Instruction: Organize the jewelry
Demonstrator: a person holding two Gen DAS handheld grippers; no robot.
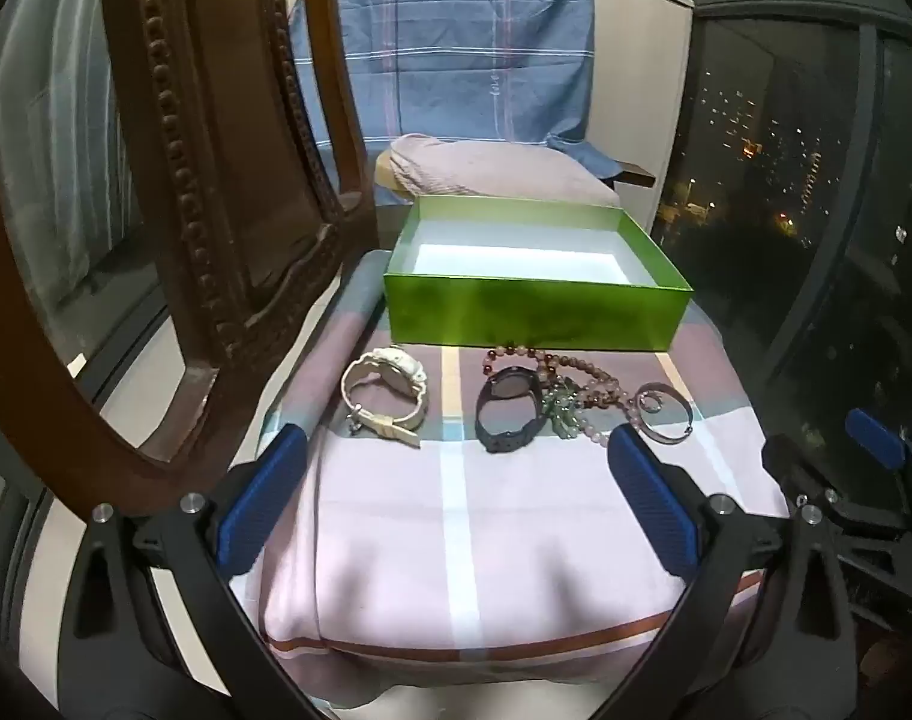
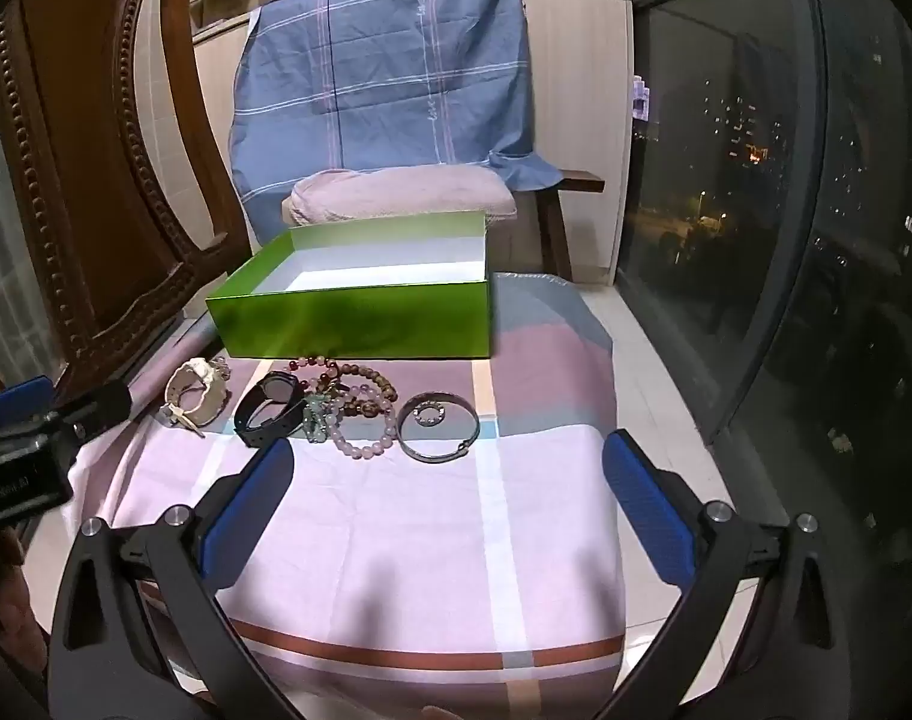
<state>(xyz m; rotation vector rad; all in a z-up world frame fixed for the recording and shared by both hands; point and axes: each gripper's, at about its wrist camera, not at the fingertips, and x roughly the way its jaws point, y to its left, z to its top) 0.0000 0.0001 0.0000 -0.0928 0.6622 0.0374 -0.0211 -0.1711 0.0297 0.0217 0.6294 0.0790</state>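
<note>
An open green box [image 1: 534, 312] [image 2: 354, 324] with a white inside stands empty at the back of a checked cloth [image 1: 456, 516]. In front of it lie a white watch [image 1: 390, 402] [image 2: 195, 399], a black watch [image 1: 507, 411] [image 2: 270, 408], bead bracelets [image 1: 576, 390] [image 2: 354, 414], and a silver bangle [image 1: 666, 414] [image 2: 438, 426] with a small ring inside it. My left gripper [image 1: 456, 480] is open and empty, just short of the jewelry. My right gripper [image 2: 447, 480] is open and empty, near the bangle.
A carved wooden chair back [image 1: 216, 210] [image 2: 84, 180] rises at the left. A pink pillow [image 1: 492, 171] and a blue checked sheet [image 2: 384, 72] lie behind the box. A dark window [image 2: 786, 210] is at the right. The right gripper [image 1: 876, 468] shows in the left view.
</note>
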